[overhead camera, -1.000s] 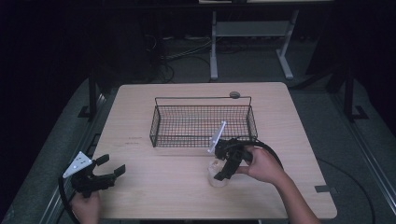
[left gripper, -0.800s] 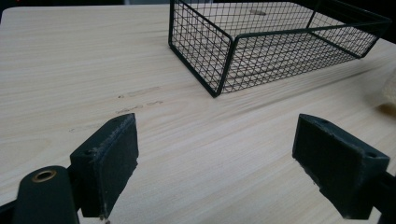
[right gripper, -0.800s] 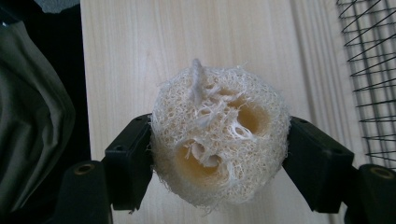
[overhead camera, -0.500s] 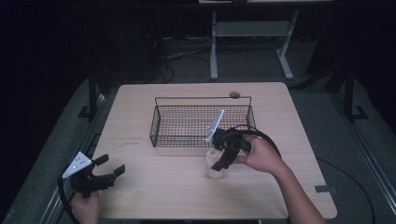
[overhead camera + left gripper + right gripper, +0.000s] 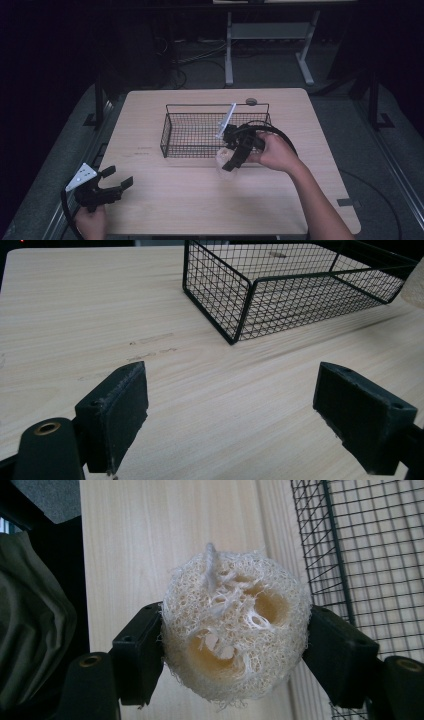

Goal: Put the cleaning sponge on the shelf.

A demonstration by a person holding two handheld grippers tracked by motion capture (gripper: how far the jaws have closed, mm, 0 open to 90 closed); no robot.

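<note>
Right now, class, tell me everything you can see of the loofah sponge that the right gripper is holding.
The loofah sponge is a round, cream-coloured pad of coarse, tangled fibres, with several hollow channels through its face and a short cord loop at its top. It looks dry and springy. The right gripper clamps it from both sides, its black pads pressed into the fibres. In the high view it hangs above the table, just outside the near wall of the wire basket.

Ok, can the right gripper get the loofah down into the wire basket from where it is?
Probably yes. The right gripper is shut on the loofah just at the wire basket's near rim, the basket is open-topped and looks empty, and the left gripper sits far off to the left.
</note>
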